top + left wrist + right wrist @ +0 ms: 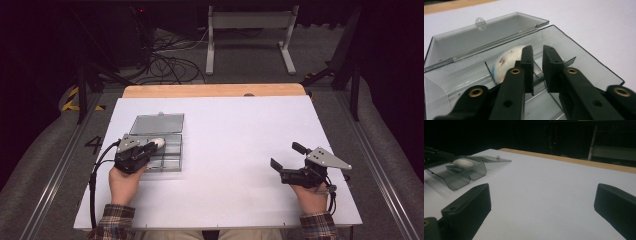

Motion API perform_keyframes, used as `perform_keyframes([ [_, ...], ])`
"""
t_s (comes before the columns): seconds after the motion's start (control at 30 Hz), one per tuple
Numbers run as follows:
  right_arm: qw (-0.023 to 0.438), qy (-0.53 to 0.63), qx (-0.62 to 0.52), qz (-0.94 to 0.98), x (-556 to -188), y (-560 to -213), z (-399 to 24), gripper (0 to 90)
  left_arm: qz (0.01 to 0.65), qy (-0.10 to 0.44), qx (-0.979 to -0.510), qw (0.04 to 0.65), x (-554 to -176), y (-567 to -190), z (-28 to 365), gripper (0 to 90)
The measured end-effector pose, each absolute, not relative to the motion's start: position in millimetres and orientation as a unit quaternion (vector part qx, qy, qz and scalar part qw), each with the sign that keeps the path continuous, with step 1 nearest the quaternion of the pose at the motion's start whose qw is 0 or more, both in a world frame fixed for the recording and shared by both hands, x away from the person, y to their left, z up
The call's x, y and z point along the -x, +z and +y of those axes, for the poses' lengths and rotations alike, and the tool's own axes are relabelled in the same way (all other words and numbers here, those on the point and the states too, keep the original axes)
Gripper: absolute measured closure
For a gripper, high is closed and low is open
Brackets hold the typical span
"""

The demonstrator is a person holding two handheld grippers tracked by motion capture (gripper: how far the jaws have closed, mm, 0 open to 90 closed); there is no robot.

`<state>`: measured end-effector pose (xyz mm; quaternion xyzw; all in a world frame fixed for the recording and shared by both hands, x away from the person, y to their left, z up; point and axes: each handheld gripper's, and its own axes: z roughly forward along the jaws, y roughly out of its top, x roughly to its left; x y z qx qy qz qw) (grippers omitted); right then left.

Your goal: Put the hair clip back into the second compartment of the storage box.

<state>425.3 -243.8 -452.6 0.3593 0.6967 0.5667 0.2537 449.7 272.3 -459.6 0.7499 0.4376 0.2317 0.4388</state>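
Observation:
A clear grey plastic box (172, 150) lies at the table's left with its lid (157, 123) swung back flat. A white fuzzy ball (158, 142) with small red marks rests inside a compartment. My left gripper (150, 146) reaches into the box over its near wall. In the left gripper view its jaws (537, 48) stand a narrow gap apart with nothing between them, and the ball (507, 61) lies just behind and left of the left jaw, inside the box (584, 60). My right gripper (286, 155) rests at the table's right, jaws wide (542, 192), with only bare table between them.
The white table top (230, 140) ends in a wooden strip (215, 90) at the far edge. Beyond it, a white metal stand (250, 30) and a tangle of cables (165, 60) sit on the floor. From the right gripper view the box (461, 175) is far to the left.

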Motion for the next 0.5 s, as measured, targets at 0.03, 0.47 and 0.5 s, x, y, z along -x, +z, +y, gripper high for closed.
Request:
perform_keyframes([
  [0.03, 0.254, 0.567, -0.36, 0.696, -425.2, -452.5, -244.0, 1.3, 0.436, 0.233, -0.749, 0.441, -449.0, -459.0, 272.6, 75.7],
  [0.47, 0.26, 0.567, -0.358, 0.694, -424.8, -452.9, -245.5, 1.3, 0.42, 0.251, -0.731, 0.476, -438.9, -451.3, 274.4, 54.0],
  [0.5, 0.261, 0.567, -0.358, 0.694, -425.0, -453.0, -245.8, 1.2, 0.419, 0.254, -0.729, 0.478, -437.9, -450.9, 274.1, 52.0],
])
